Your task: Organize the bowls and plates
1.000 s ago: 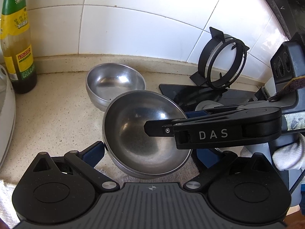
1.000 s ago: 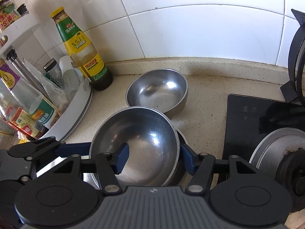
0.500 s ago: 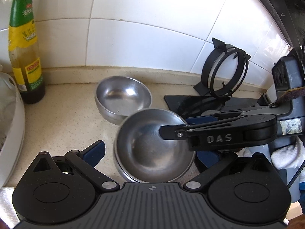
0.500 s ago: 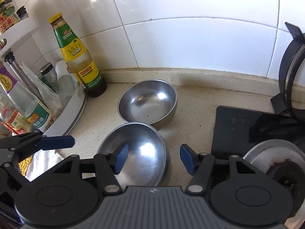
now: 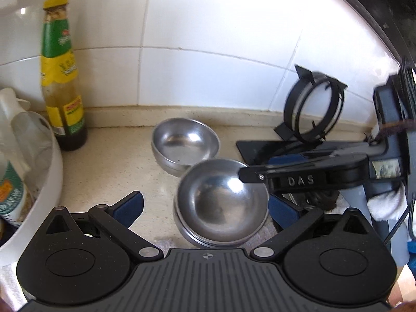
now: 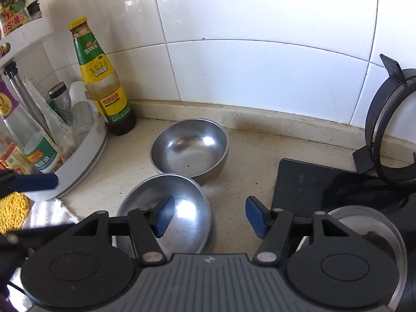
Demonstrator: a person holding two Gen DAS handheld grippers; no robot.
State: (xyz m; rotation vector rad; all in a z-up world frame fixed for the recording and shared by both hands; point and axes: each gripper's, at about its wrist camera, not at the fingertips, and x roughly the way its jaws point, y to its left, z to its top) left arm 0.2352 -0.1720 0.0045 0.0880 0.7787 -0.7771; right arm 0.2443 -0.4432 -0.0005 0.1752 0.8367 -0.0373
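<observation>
- The nested stack of shiny steel bowls now sits on the speckled beige bench, touching the single steel bowl behind it. A second ago it filled the view, between the right claw's pads.
- Right claw is released and has drawn up and back; stacking looks done.
- Left claw hangs spread wide, gripping nothing.
- Only the left view shows the stack's doubled rims. Only the right view shows the burner cap and white condiment rack.
</observation>
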